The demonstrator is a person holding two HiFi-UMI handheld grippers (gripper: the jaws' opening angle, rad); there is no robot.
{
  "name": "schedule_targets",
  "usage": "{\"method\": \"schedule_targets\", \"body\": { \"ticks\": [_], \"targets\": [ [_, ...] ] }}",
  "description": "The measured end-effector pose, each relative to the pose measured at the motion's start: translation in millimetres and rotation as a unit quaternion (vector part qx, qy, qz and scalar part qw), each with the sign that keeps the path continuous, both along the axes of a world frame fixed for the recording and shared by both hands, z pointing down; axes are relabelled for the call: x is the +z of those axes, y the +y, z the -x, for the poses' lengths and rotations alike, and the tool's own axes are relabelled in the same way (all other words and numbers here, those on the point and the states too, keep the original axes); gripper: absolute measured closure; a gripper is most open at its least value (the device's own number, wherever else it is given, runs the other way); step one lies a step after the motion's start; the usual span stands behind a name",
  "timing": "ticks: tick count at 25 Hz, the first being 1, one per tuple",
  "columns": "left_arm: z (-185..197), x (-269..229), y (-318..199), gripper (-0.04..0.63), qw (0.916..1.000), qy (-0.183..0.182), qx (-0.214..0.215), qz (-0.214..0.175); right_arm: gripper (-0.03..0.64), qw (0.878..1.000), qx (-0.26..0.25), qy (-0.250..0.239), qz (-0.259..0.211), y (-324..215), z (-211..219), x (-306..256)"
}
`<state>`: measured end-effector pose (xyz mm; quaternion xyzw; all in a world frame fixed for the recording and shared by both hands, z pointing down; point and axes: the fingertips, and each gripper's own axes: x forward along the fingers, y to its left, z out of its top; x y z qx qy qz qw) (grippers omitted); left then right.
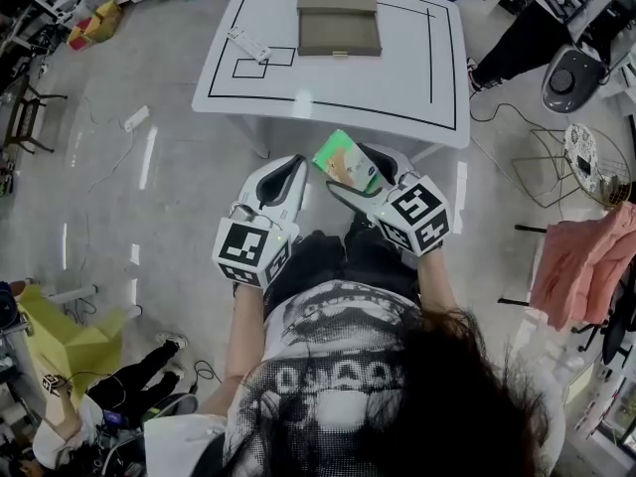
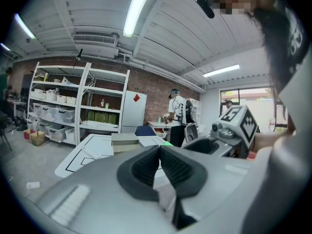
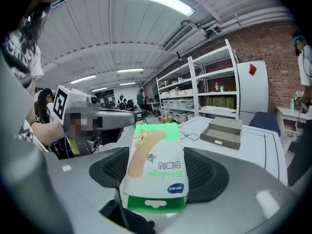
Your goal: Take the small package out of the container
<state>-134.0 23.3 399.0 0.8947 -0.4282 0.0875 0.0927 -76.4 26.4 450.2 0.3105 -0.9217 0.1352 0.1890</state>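
The small package (image 1: pixel 345 160) is a green and white bandage packet. My right gripper (image 1: pixel 350 175) is shut on it, held close to the person's body and short of the table's near edge. In the right gripper view the package (image 3: pixel 155 167) stands clamped between both pads, printed side toward the camera. The container (image 1: pixel 338 16), a flat grey-brown box, rests at the far side of the white table (image 1: pixel 417 78) and shows again, the container (image 3: pixel 222 130), beyond the packet. My left gripper (image 1: pixel 294 167) hangs beside the right one, and in its own view the left gripper (image 2: pixel 160 155) is shut with nothing between its jaws.
A small white object (image 1: pixel 248 44) lies on the table's left part, near black marked lines. A power strip (image 1: pixel 135 118) lies on the floor at left. Pink cloth (image 1: pixel 586 266) hangs at right, a yellow box (image 1: pixel 60 341) sits lower left. Shelving (image 2: pixel 73 106) lines the far wall.
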Motion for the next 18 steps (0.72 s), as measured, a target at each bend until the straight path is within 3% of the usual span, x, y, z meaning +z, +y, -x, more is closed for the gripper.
{"method": "schedule_targets", "body": {
  "ticks": [18],
  "targets": [
    [0.0, -8.2, -9.0, 0.595, 0.9998, 0.008, 0.015, -0.015, 0.258, 1.000, 0.012, 0.013, -0.012, -9.9, -3.4, -4.9]
  ]
}}
